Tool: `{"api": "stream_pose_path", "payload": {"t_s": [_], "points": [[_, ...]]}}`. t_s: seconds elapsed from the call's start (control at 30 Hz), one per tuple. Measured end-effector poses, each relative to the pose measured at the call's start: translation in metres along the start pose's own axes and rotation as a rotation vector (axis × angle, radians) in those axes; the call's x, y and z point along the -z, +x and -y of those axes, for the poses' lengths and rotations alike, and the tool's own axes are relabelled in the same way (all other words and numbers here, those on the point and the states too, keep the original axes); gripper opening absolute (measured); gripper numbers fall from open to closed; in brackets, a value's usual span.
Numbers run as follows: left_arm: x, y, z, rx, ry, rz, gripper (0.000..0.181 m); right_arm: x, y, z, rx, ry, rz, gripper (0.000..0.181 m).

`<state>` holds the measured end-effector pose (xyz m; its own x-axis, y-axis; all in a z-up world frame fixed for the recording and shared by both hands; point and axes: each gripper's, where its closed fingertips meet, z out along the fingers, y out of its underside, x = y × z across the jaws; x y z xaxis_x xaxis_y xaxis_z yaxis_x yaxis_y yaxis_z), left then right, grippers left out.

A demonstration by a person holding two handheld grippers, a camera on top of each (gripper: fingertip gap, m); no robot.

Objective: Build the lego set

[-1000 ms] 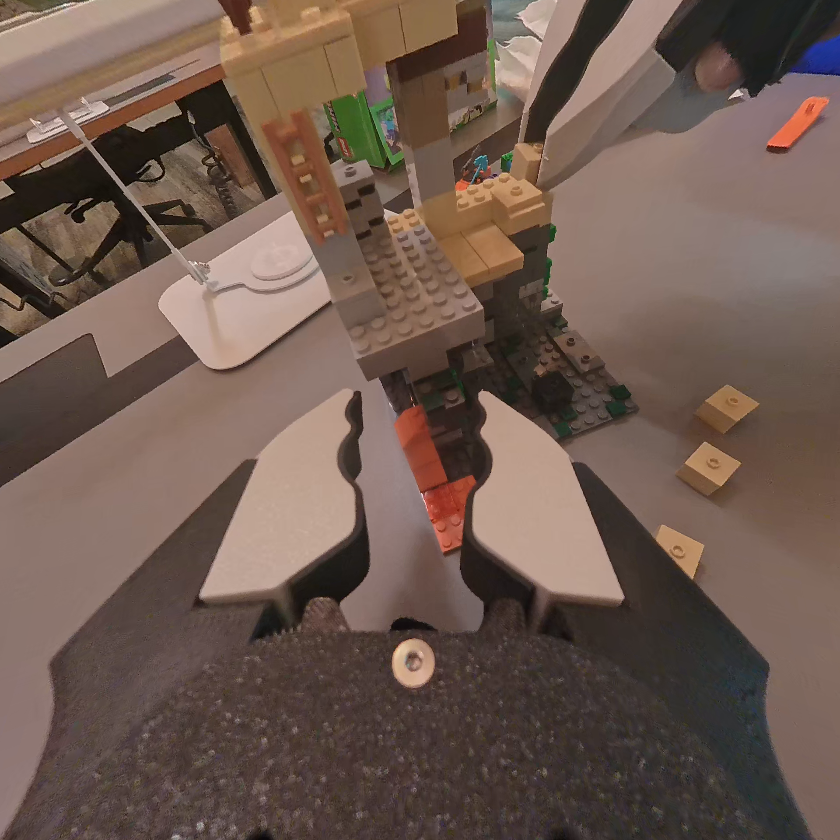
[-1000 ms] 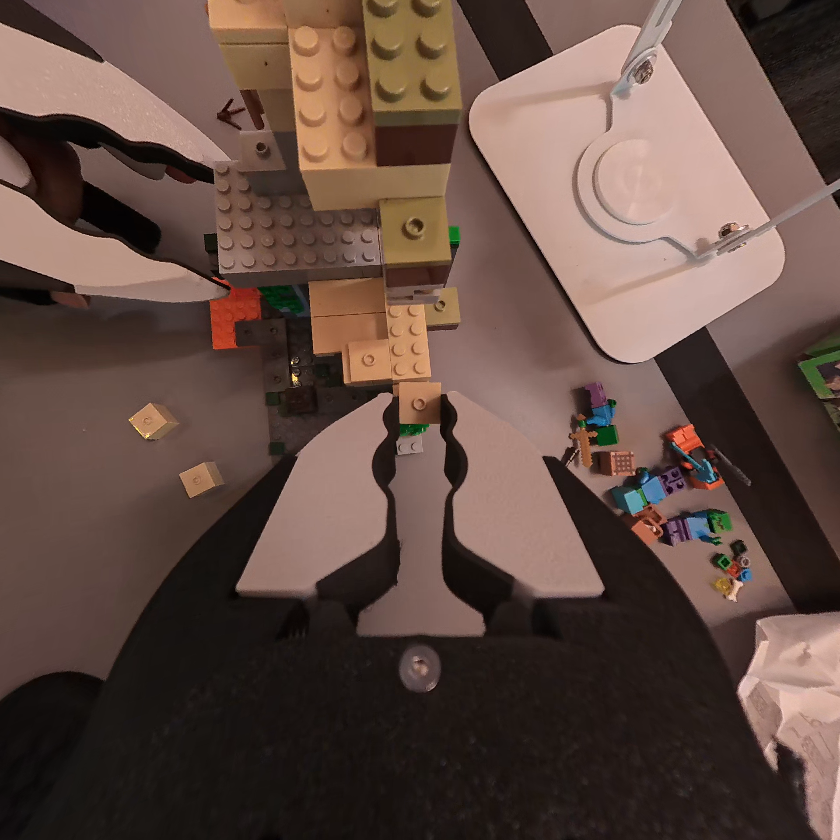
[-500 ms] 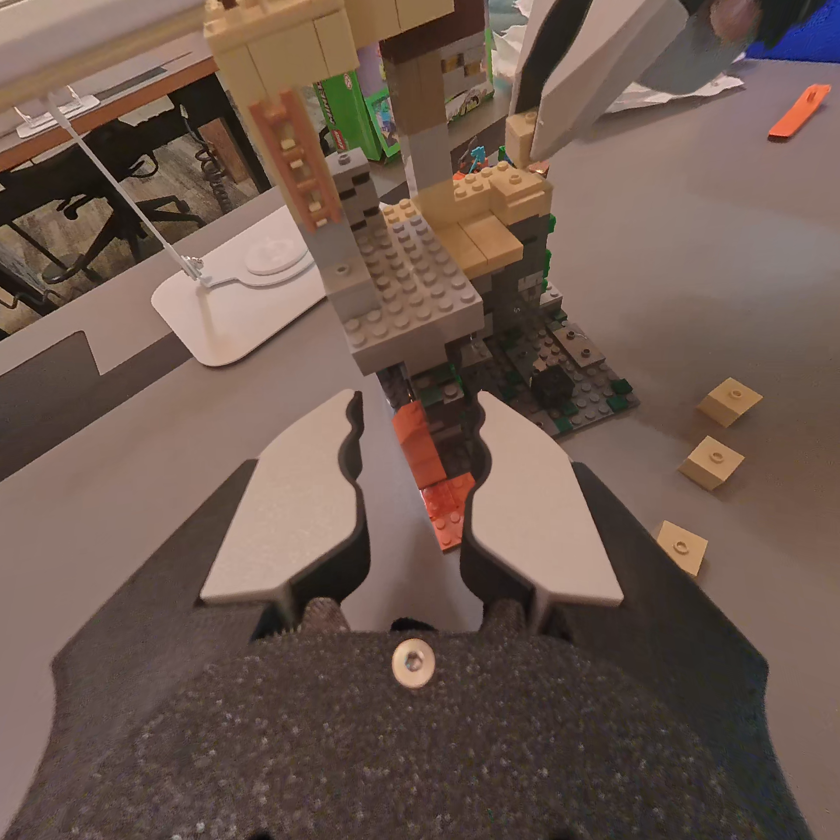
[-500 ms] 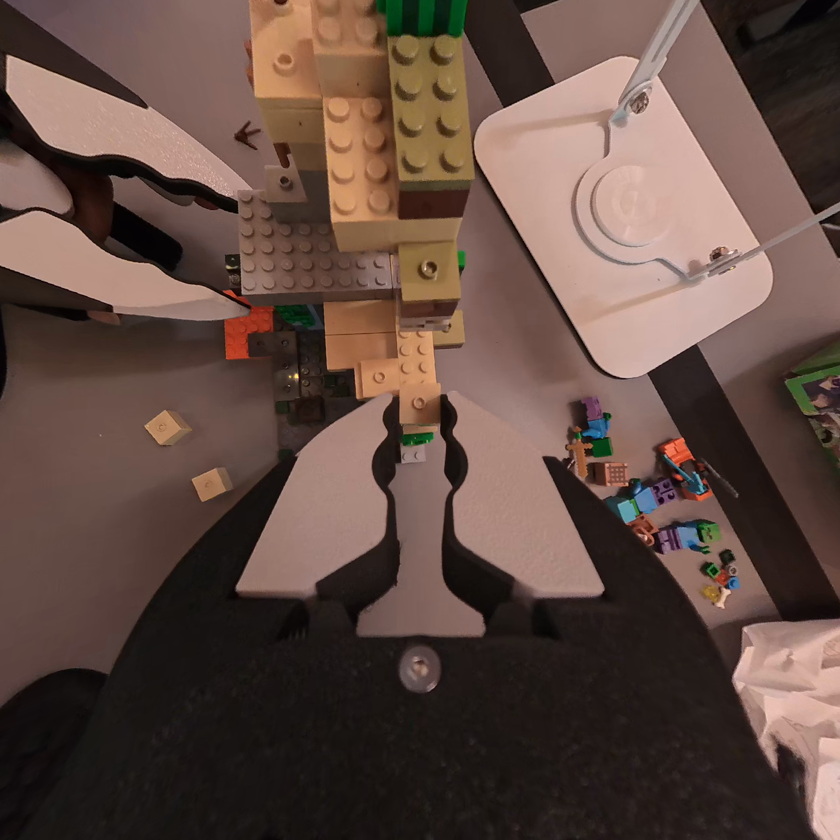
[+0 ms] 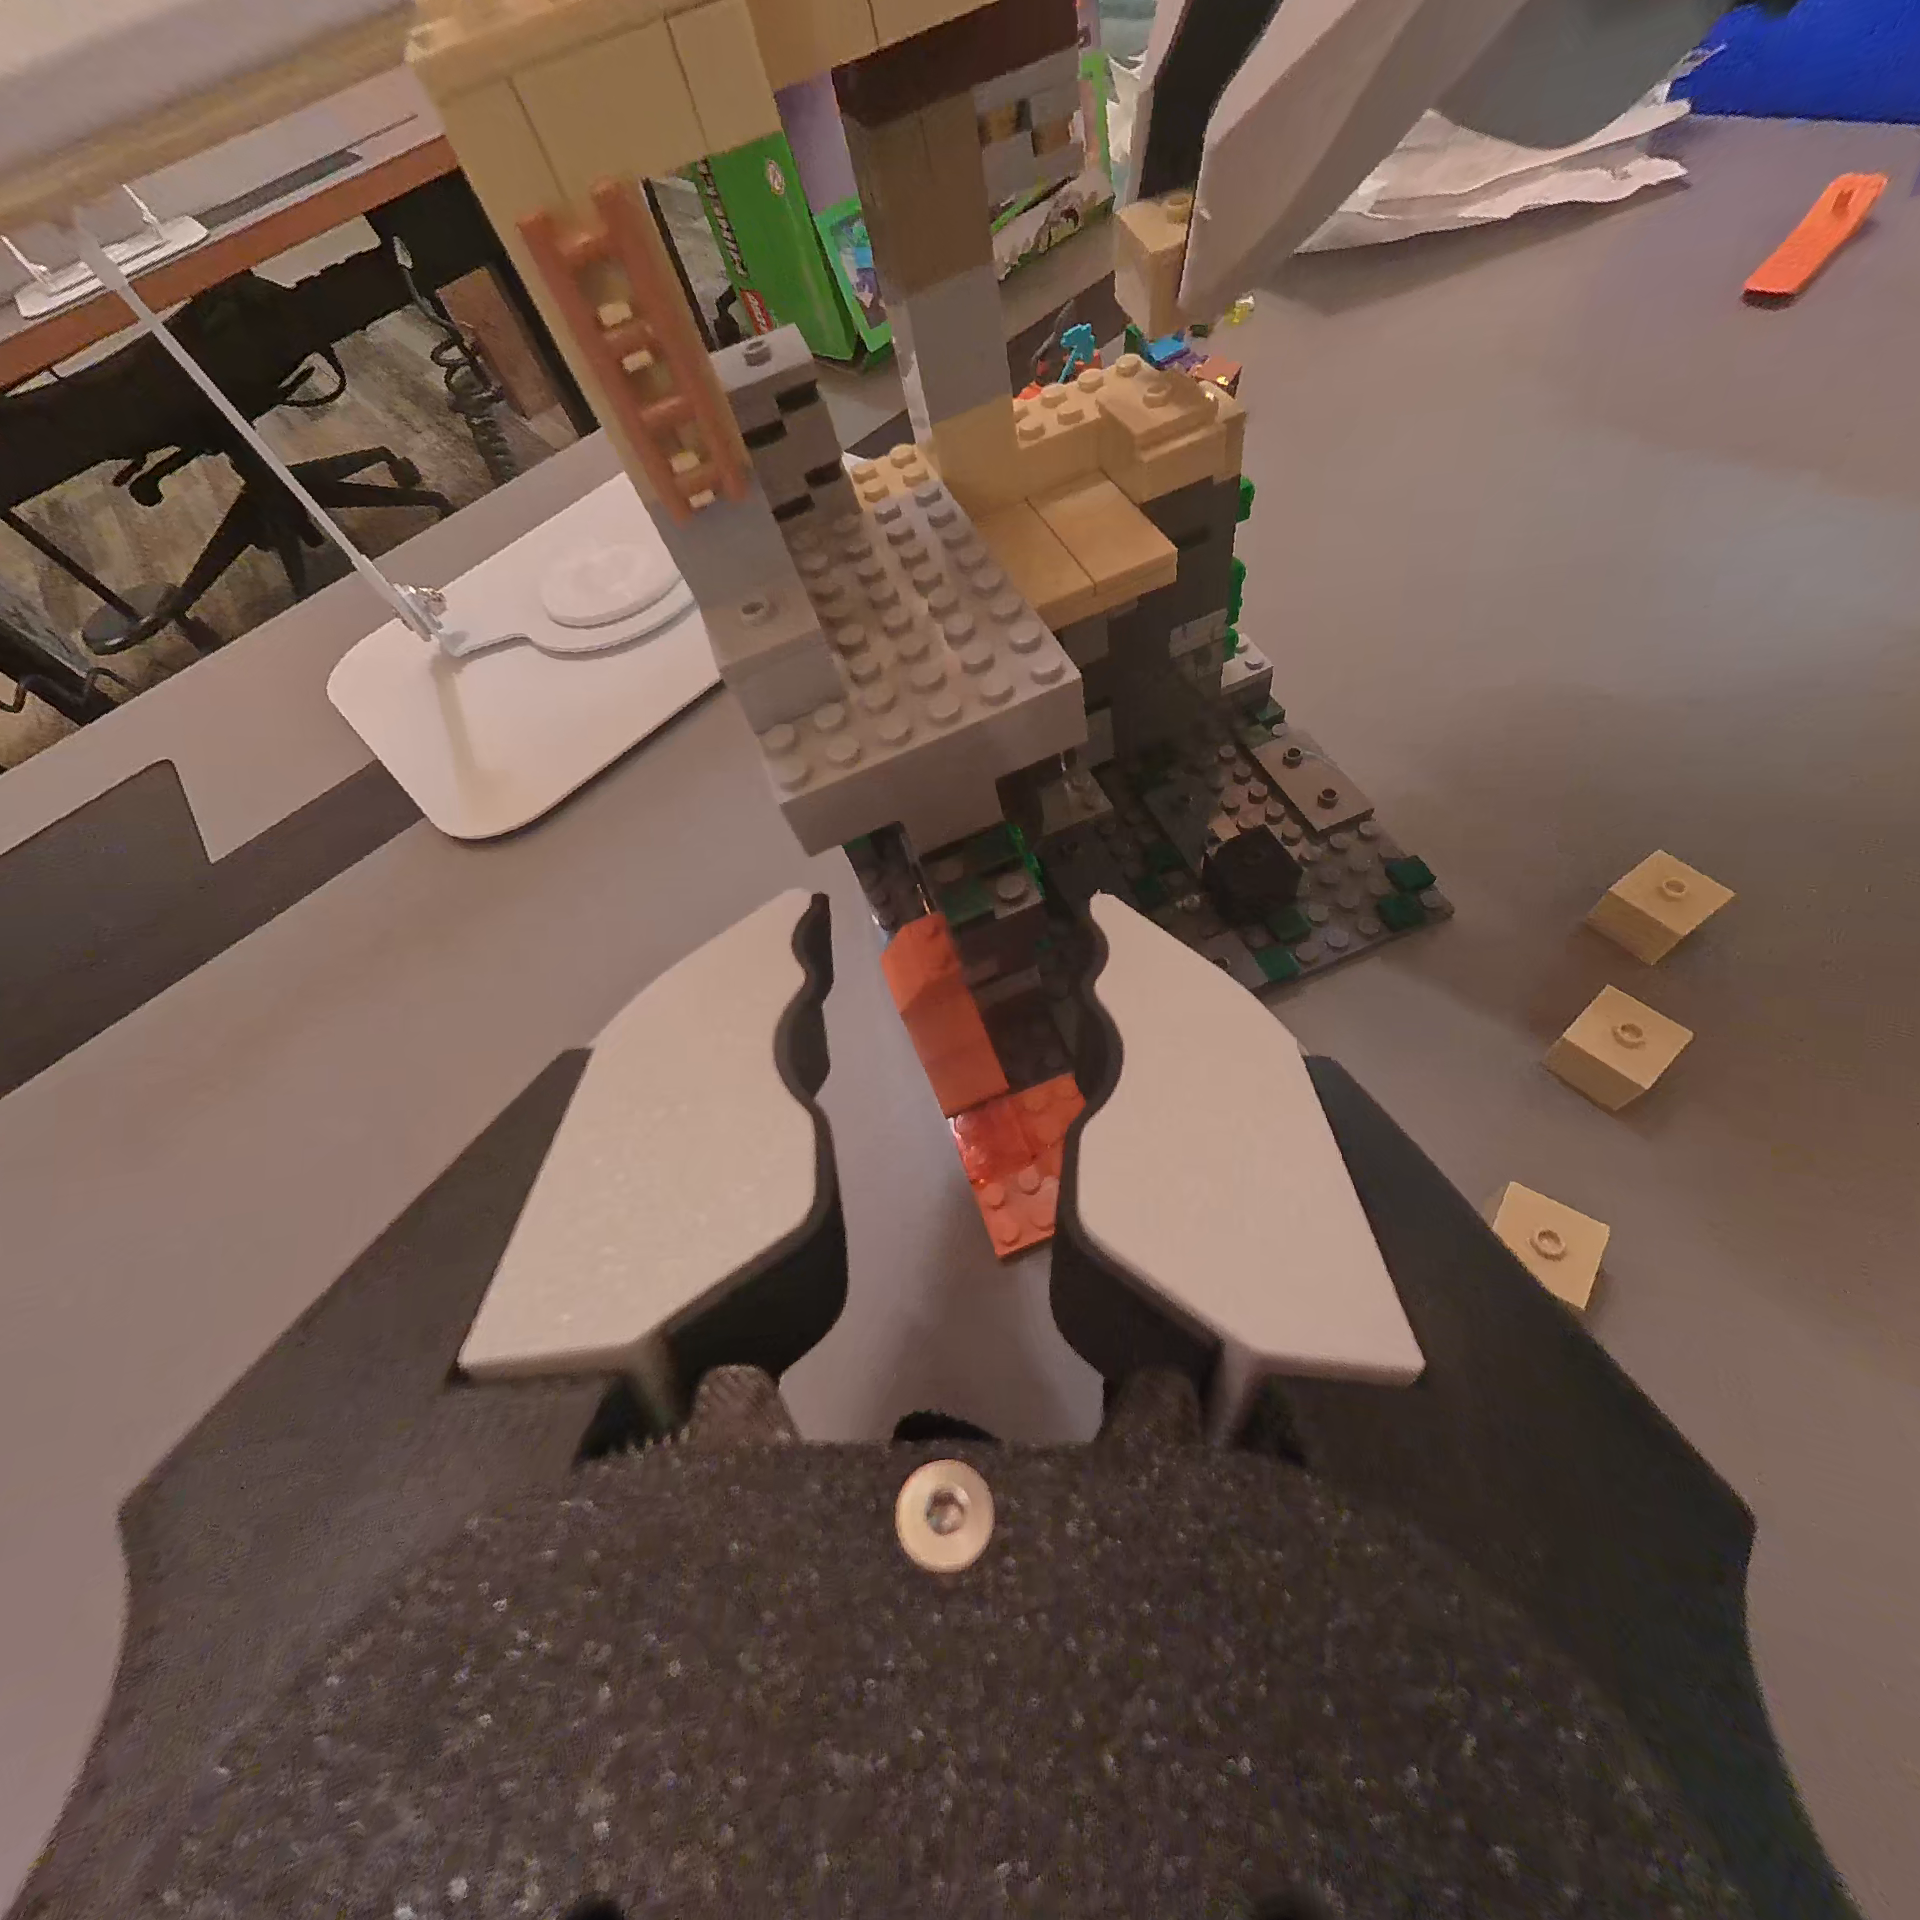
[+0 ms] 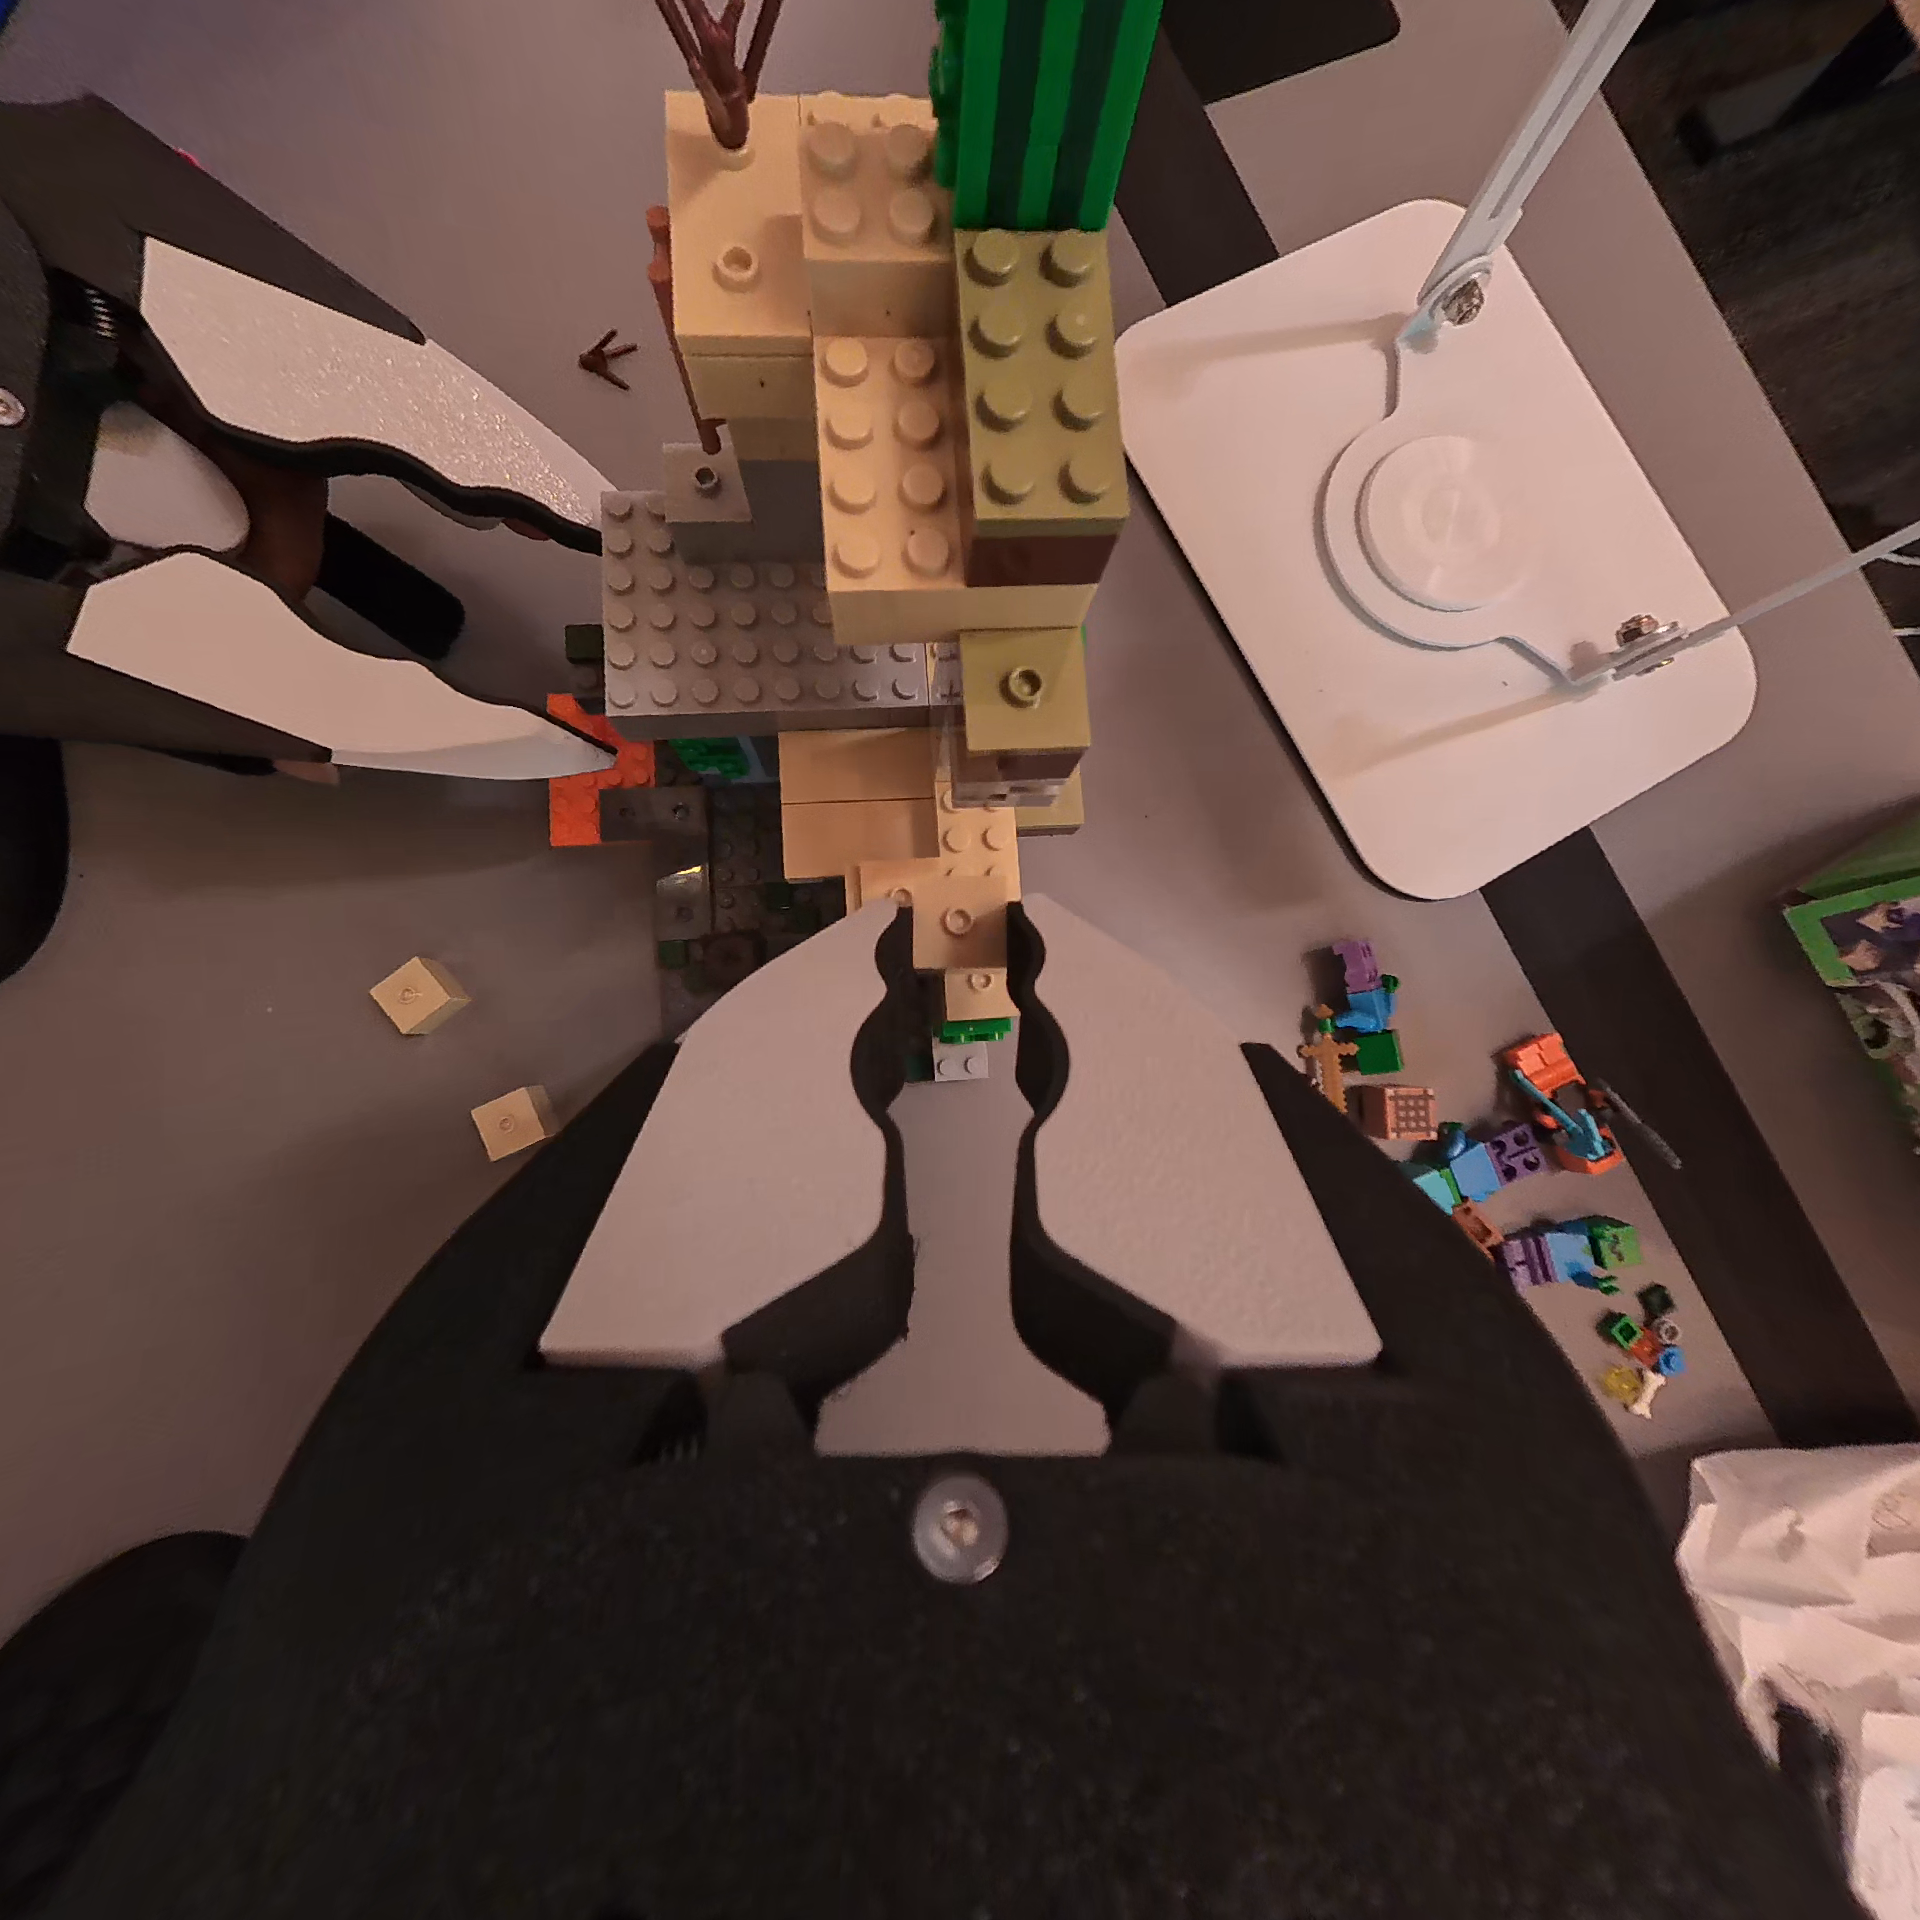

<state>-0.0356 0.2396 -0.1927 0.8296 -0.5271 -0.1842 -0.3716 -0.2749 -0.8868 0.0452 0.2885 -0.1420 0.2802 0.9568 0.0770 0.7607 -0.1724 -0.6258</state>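
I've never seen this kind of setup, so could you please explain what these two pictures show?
A person holds a two-finger tool in each hand; each carries a camera looking along its fingers. The left camera shows the open left claw straddling the foot of the half-built tan-and-grey Lego model on the grey table. The right camera looks down: the right claw pinches a small tan brick above the model. Three loose tan bricks, small colourful figures and a white stand base lie around.

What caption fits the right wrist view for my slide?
Right claw shut on a tan brick above the lego build; left claw at its orange base corner.
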Motion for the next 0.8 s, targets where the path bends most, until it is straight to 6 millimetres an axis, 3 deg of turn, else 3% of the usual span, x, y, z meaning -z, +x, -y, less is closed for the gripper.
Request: {"api": "stream_pose_path", "payload": {"t_s": [0.4, 0.8], "points": [[-0.001, 0.001, -0.001, -0.009, -0.004, -0.001, 0.043, 0.005, 0.001, 0.004, -0.035, 0.03, 0.062, 0.017], [-0.001, 0.001, -0.002, -0.014, -0.007, -0.002, 0.042, -0.005, -0.008, 0.005, 0.008, -0.018, 0.073, 0.017]]}}
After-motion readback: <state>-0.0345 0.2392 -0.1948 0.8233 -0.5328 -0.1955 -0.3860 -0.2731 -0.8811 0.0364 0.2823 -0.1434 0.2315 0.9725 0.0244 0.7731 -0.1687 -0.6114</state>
